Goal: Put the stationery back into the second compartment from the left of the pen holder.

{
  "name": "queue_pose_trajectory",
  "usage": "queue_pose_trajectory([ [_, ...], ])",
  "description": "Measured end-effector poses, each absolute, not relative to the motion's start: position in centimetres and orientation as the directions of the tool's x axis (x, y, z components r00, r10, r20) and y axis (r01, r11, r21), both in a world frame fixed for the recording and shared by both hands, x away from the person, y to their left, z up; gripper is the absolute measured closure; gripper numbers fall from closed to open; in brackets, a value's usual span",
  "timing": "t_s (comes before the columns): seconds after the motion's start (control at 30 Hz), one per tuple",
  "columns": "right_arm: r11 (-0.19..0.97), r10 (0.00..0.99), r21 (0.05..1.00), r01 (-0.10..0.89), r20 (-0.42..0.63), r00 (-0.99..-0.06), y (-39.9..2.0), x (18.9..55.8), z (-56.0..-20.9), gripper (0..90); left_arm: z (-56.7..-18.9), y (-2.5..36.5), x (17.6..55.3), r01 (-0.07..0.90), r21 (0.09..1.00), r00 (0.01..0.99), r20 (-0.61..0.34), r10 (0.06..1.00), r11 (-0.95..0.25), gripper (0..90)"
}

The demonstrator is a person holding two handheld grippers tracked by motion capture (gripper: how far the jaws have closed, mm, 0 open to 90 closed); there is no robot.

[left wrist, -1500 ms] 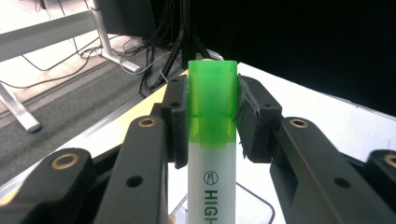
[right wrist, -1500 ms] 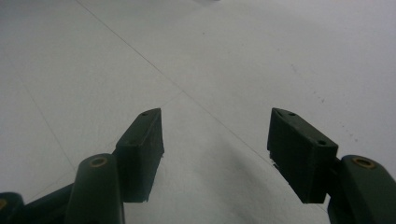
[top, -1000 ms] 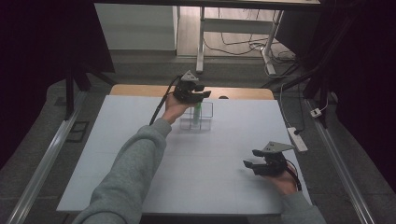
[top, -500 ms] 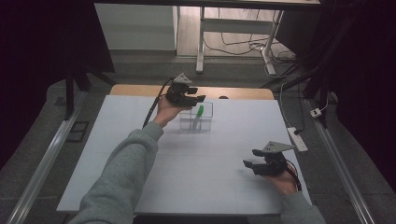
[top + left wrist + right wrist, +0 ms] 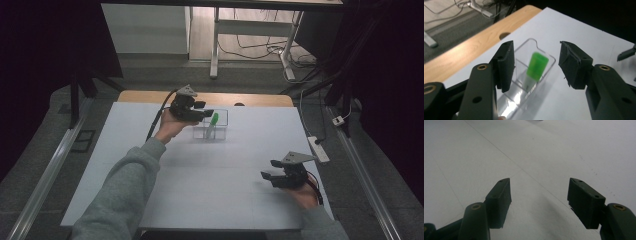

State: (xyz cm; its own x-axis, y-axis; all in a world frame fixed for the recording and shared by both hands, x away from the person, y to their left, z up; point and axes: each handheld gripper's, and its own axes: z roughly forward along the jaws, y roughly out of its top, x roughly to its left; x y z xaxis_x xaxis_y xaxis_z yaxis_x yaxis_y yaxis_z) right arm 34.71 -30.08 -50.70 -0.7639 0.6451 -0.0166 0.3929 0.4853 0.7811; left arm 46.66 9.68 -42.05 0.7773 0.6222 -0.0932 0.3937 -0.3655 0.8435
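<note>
Left gripper point(image 5: 204, 111) is hovering with jaws spread wide and nothing between them, just short of the clear holder point(image 5: 210, 126) at the far end of the tabletop point(image 5: 125, 165). From the left gripper view, I'm looking down past my jaws at the green-capped tube point(image 5: 535, 68): it's sitting ahead of and below the gripper, roughly centred in the gap between the jaws, clear of both pads. The tube is standing in one compartment of the holder point(image 5: 524, 82), cap up, long axis tilted slightly off vertical and leaning toward the holder's far wall. The cap is a bit blurred, so I can't tell whether it's touching that wall.

Left gripper is by far the nearer one. Right gripper point(image 5: 272, 176) is resting low at the near right of the tabletop, well apart from the holder, jaws also wide and empty; its own view point(image 5: 539, 202) is showing bare white surface under the jaws.

Judging the next move: any re-grasp is turning on that tilt. I'd be coming down along the tube's axis with the jaws straddling the cap, not the holder wall.

Versus a second ago: my left gripper was sitting right over the holder, covering the tube. It's pulling back toward the left and lifting slightly, so the green cap point(image 5: 214, 119) is now showing free just beside the jaw tips. Looks like a release into the holder. Right gripper isn't moving.
</note>
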Motion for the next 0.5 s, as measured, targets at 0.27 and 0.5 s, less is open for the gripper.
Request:
queue_pose_trajectory([
  [0.27, 0.484, 0.652, 0.779, 0.398, -0.018, -0.758, -30.3, 34.5, -50.7, 35.1, -42.4, 11.1, 44.8, 0.406, 0.834, 0.775, -0.096, 0.625, -0.375, 45.2],
  [0.5, 0.482, 0.663, 0.777, 0.404, -0.021, -0.749, -30.8, 33.9, -50.6, 34.6, -42.1, 13.1, 42.3, 0.392, 0.839, 0.776, -0.082, 0.625, -0.377, 44.0],
])
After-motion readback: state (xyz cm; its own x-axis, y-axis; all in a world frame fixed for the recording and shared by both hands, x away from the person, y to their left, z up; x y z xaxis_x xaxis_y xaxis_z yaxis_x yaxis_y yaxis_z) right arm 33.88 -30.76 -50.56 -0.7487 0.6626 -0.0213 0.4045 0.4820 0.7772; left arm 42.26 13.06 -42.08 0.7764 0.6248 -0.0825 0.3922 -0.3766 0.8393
